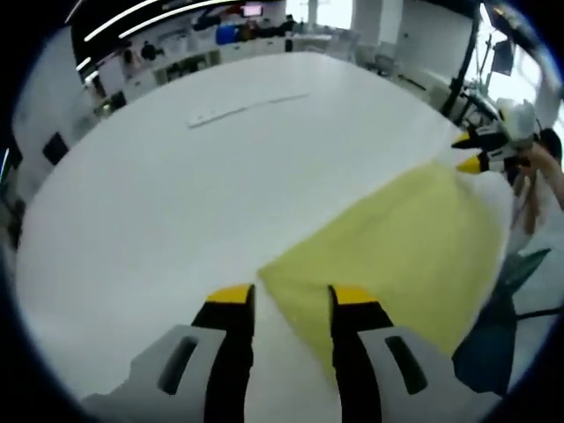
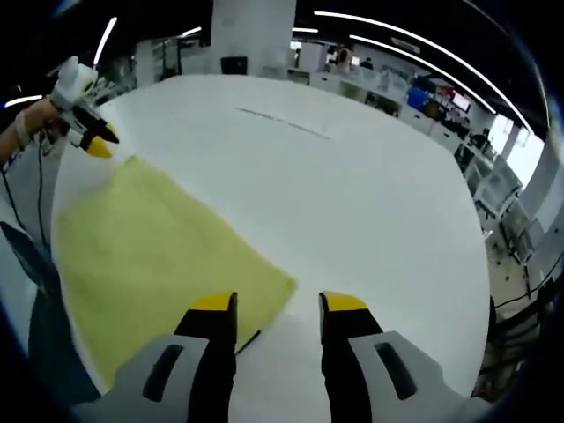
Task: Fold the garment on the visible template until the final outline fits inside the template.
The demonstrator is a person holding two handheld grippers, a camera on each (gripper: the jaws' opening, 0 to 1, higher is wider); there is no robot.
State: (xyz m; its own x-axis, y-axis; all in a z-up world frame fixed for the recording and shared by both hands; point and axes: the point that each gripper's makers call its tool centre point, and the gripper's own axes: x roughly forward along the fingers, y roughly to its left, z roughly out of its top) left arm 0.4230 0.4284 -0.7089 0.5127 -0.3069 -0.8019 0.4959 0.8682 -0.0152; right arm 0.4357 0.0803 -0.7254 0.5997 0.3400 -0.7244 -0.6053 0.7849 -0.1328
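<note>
In the left gripper view, the left gripper [image 1: 292,295] has its 2 jaws apart over a near corner of the yellow garment [image 1: 401,251], which lies flat on the white table [image 1: 194,194]. The right gripper [image 2: 278,304] also holds its jaws apart, beside another corner.

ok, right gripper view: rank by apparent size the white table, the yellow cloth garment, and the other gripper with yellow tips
1. White table, largest.
2. Yellow cloth garment.
3. Other (left) gripper with yellow tips, smallest, though it is farthest from the camera, so it looks smaller than it is.
</note>
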